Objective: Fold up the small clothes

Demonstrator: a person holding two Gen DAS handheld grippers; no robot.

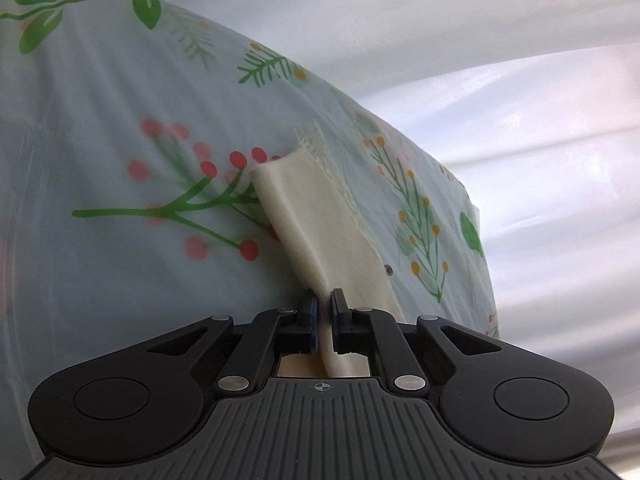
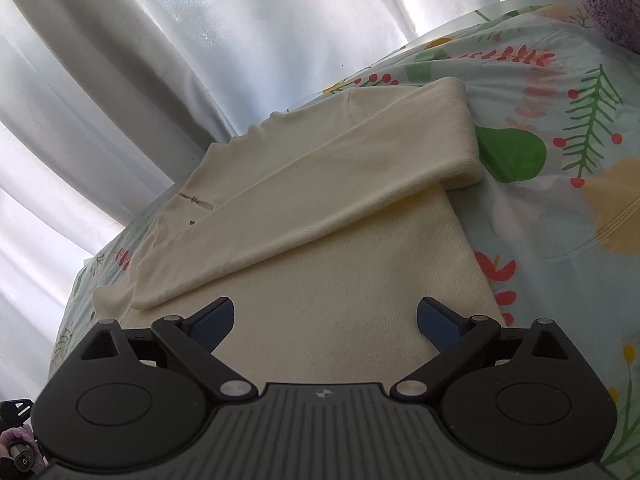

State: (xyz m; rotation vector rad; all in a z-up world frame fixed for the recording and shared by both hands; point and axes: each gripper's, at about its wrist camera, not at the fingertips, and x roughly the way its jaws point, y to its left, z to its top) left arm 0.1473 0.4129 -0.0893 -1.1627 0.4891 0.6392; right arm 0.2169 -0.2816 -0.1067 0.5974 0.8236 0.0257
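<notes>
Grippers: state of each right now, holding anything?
Left gripper: closed on a fold of the cream garment.
Right gripper: open, empty, jaws spread over the cream sweater lying on the floral sheet.

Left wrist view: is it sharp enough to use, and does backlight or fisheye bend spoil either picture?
Left wrist view: printed cloth smeared at left, cream garment in the left tool sharp. Right wrist view: crisp on the sweater; bright curtain behind, mildly blown out. Both bend straight edges at the rim.
</notes>
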